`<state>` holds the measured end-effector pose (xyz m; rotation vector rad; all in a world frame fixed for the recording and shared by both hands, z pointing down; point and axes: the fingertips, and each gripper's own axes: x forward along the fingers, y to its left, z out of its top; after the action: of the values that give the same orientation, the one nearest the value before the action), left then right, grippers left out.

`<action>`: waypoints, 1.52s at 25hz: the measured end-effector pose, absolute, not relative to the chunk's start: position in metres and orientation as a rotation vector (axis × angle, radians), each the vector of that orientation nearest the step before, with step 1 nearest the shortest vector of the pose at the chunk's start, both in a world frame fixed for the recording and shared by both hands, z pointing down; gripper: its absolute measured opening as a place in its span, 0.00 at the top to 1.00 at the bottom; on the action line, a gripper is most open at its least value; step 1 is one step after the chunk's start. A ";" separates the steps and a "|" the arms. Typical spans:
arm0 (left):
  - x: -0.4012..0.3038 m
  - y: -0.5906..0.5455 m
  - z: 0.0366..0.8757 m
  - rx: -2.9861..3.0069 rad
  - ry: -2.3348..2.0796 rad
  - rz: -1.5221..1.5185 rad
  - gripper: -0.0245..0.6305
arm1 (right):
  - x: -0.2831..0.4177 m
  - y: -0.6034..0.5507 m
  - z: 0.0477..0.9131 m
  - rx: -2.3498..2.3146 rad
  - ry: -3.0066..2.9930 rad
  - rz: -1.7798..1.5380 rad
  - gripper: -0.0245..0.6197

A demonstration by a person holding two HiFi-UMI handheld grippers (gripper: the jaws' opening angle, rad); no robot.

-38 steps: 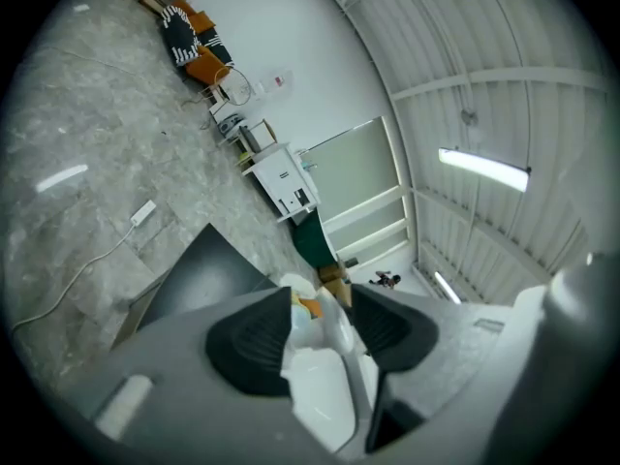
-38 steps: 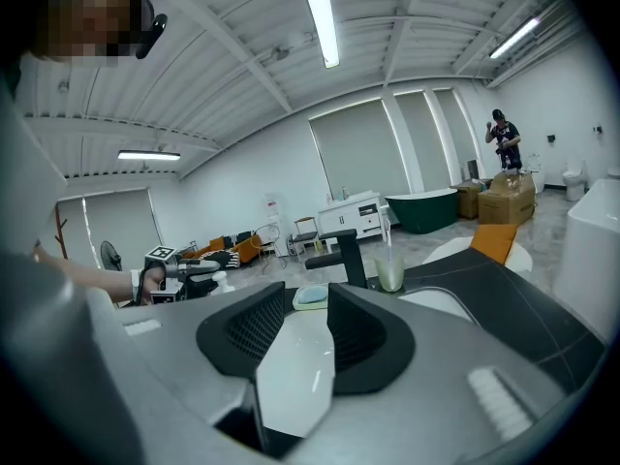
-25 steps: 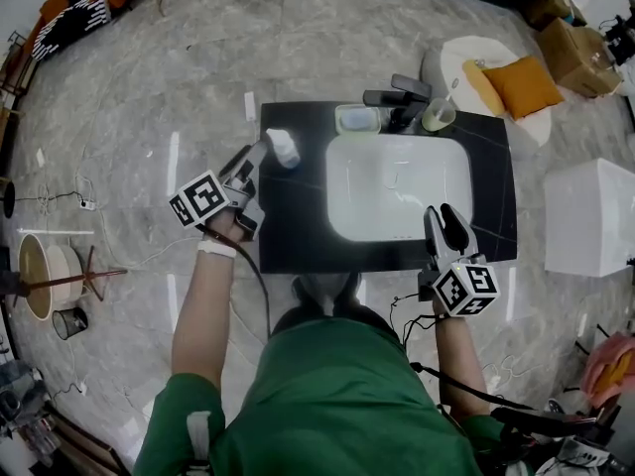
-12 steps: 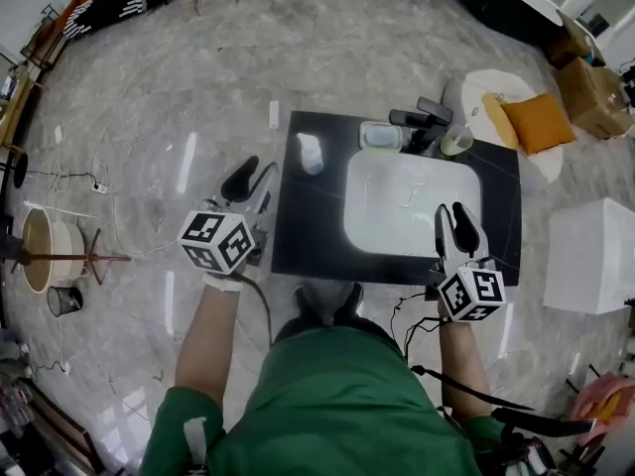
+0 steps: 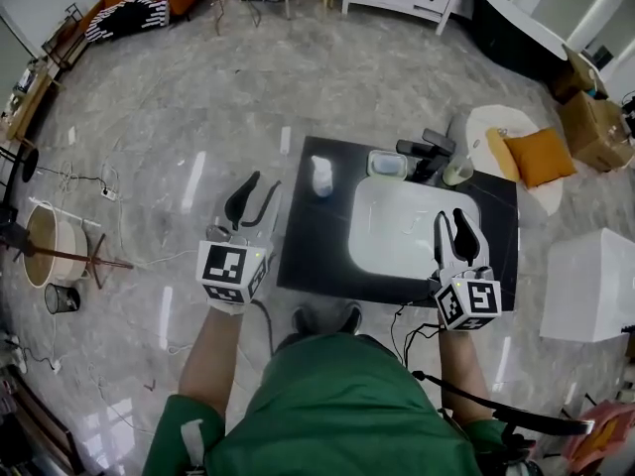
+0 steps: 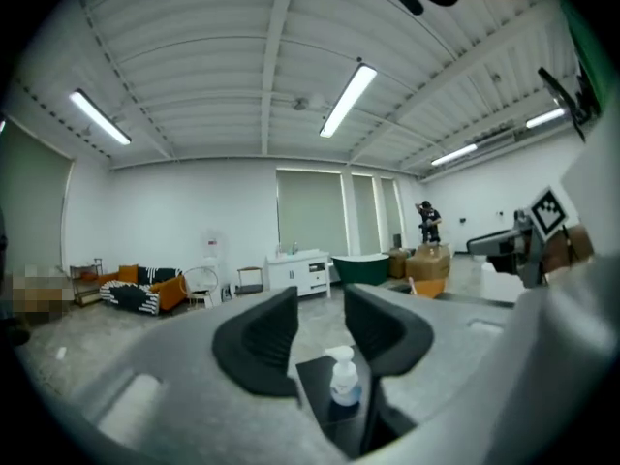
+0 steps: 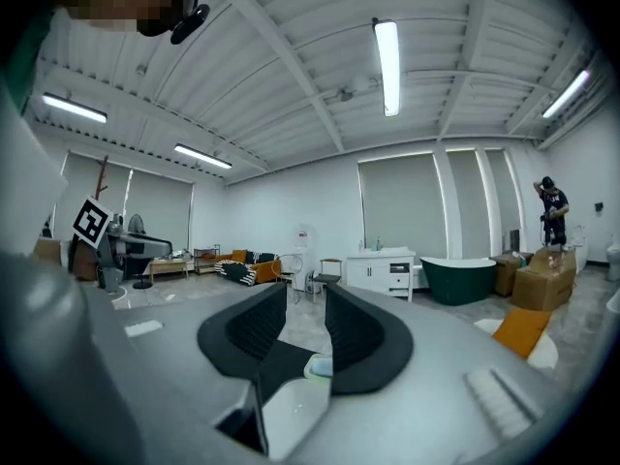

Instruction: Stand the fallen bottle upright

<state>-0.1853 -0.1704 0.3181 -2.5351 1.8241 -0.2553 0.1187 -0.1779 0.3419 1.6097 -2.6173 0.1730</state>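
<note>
Black counter [image 5: 308, 251] with white sink [image 5: 407, 231], left gripper [image 5: 260, 191] off its left edge, jaws closing on nothing, right gripper [image 5: 452, 221] over sink's right side, jaws spread and empty, bottle [image 5: 320, 175] upright on counter's left part.

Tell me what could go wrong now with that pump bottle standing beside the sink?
1. The bottle stands alone near the left edge of the dark counter; a nudge might tip it over or off.
2. The left gripper, empty with its jaws closing, points toward the bottle; pushing forward could knock it.
3. The right gripper hovers open over the sink's front rim and might clip it if lowered.
</note>
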 end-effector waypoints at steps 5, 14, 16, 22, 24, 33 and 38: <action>-0.174 -0.162 0.296 -2.474 1.758 -0.282 0.75 | 0.111 -0.176 0.320 1.584 -2.626 0.028 0.80; -0.171 -0.155 0.288 -2.455 1.767 -0.253 0.77 | 0.110 -0.175 0.299 1.581 -2.636 -0.130 0.88; -0.172 -0.154 0.287 -2.447 1.779 -0.255 0.77 | 0.109 -0.175 0.296 1.577 -2.650 -0.149 0.90; -0.170 -0.151 0.282 -2.424 1.782 -0.275 0.78 | 0.109 -0.175 0.284 1.573 -2.667 -0.201 0.92; -0.171 -0.151 0.280 -2.414 1.791 -0.279 0.78 | 0.109 -0.176 0.283 1.566 -2.676 -0.215 0.92; -0.171 -0.147 0.279 -2.393 1.815 -0.288 0.78 | 0.108 -0.174 0.287 1.543 -2.698 -0.185 0.93; -0.167 -0.145 0.281 -2.404 1.813 -0.298 0.79 | 0.113 -0.172 0.286 1.545 -2.715 -0.179 0.94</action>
<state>-0.1669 -0.1454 0.2811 -2.4042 1.8131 -0.2977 0.1127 -0.1723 0.2860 1.5452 -2.7152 -0.1788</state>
